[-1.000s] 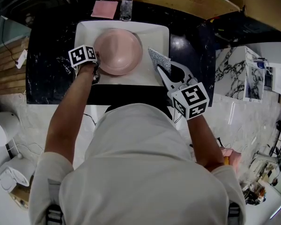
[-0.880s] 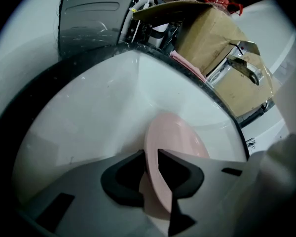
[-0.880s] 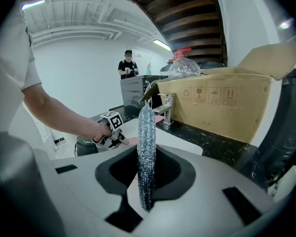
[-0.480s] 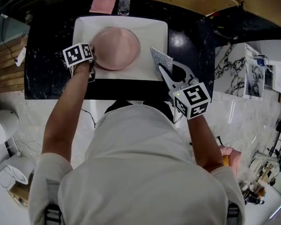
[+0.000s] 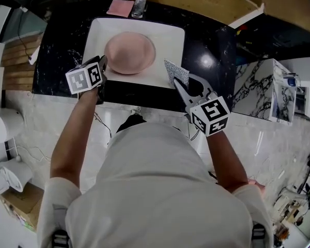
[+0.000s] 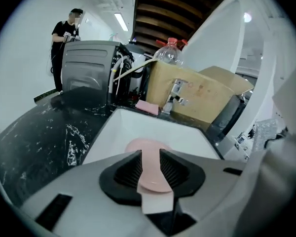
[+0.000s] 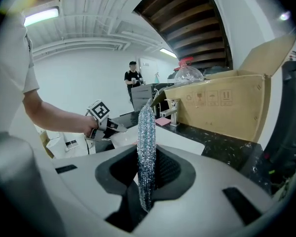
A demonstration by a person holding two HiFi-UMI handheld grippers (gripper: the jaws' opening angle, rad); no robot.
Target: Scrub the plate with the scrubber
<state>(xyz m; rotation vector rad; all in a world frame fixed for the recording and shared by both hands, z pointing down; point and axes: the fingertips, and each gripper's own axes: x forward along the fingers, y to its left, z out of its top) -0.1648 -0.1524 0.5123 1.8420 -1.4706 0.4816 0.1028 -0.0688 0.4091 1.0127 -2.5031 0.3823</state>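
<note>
In the head view, the plate (image 5: 129,53) is seen lying loose in the white sink (image 5: 168,37). The left gripper (image 5: 101,65) is held clear at its 8 o'clock, and the scrubber (image 5: 176,71) is carried by the right gripper (image 5: 177,81) at its 4 o'clock.

In the left gripper view, the fingers (image 6: 126,169) are spread, having just been opening. Nothing is clasped, and the plate is only glimpsed beyond the gap. Left unsteadied, it could be shoved sideways or tipped once scrubbed.

In the right gripper view, the scrubber is pinched edge-on by the fingers (image 7: 171,170). Being thin, it might fold or be dragged out under pressure.
</note>
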